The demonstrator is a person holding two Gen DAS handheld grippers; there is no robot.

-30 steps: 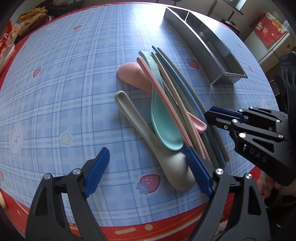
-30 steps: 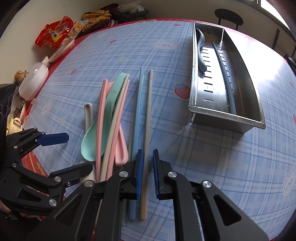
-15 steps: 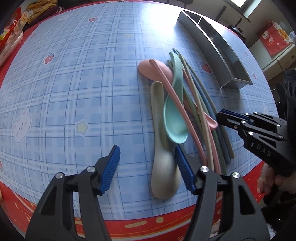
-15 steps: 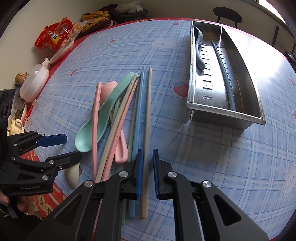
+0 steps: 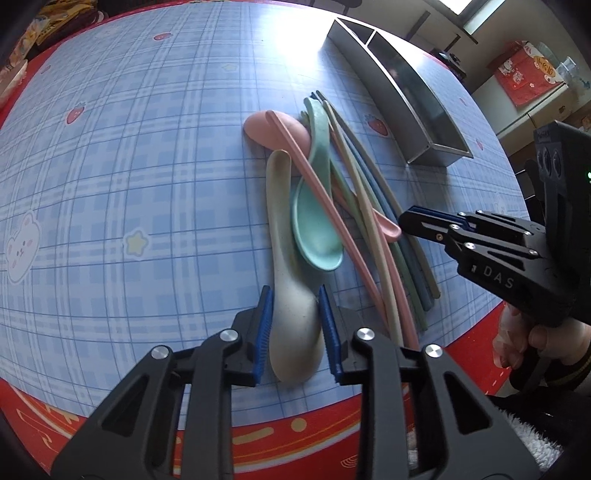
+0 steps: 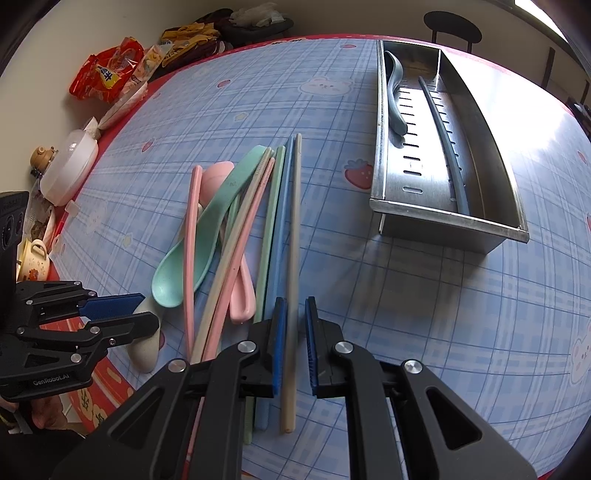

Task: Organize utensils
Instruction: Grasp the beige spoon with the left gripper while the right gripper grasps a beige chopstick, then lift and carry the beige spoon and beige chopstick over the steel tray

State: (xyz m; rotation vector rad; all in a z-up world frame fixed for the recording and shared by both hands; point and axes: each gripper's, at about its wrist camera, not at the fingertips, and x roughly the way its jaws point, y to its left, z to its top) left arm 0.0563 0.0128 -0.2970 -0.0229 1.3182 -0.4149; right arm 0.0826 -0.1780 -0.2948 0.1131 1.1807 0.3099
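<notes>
A pile of pastel spoons and chopsticks lies on the blue checked tablecloth. My left gripper is closed around the bowl of the beige spoon, pads at its sides. A teal spoon, a pink spoon and a pink chopstick lie over it. My right gripper straddles the beige-grey chopstick, its pads a little apart from it. The steel tray at the right holds a grey spoon and a dark chopstick.
Snack bags, a white lidded bowl and a small teapot sit along the table's left edge. The red table border runs close under both grippers. A chair stands beyond the far edge.
My left gripper has moved right onto the beige spoon and closed from wide open onto its bowl. The pile shifted slightly. The right gripper stays over the beige-grey chopstick, its jaws slightly wider.
</notes>
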